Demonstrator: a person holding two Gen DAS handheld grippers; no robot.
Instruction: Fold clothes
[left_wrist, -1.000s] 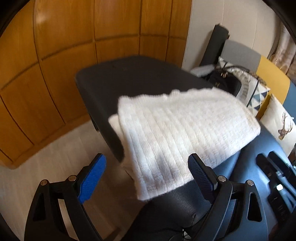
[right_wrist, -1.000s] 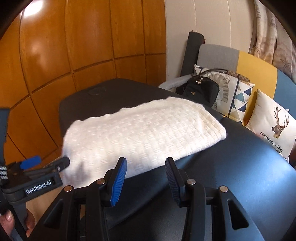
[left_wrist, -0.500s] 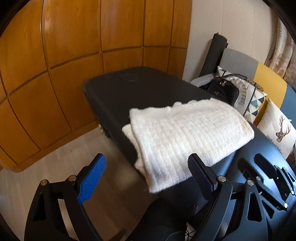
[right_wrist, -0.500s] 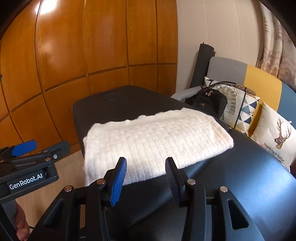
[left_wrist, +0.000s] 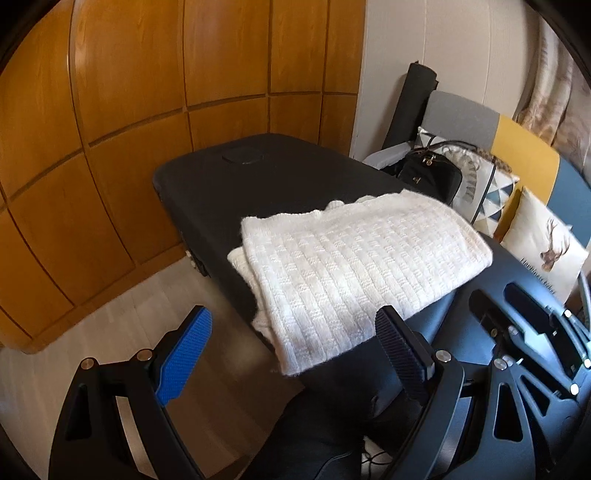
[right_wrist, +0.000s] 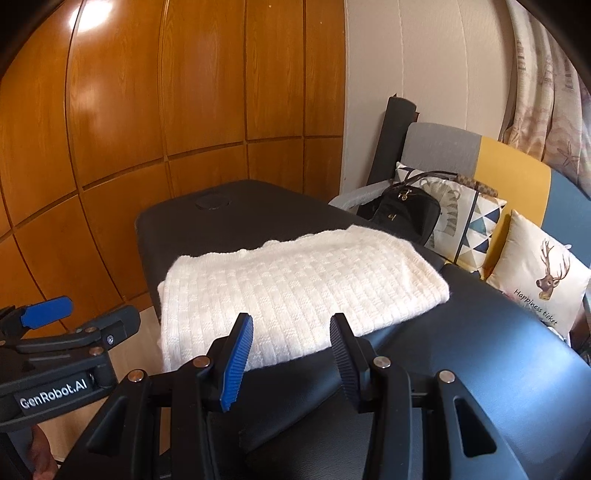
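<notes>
Crosswise, the folded sweater spans the table (both grippers spread, empty).

Both grippers have moved back from the sweater during the last second. In the left wrist view the sweater was large and close between the fingers; now it is smaller and higher, and more of the table and the floor can be seen. In the right wrist view the left gripper was low at the left edge; now more of it shows and it stands away from the sweater's left edge. The right gripper has also pulled back.
</notes>
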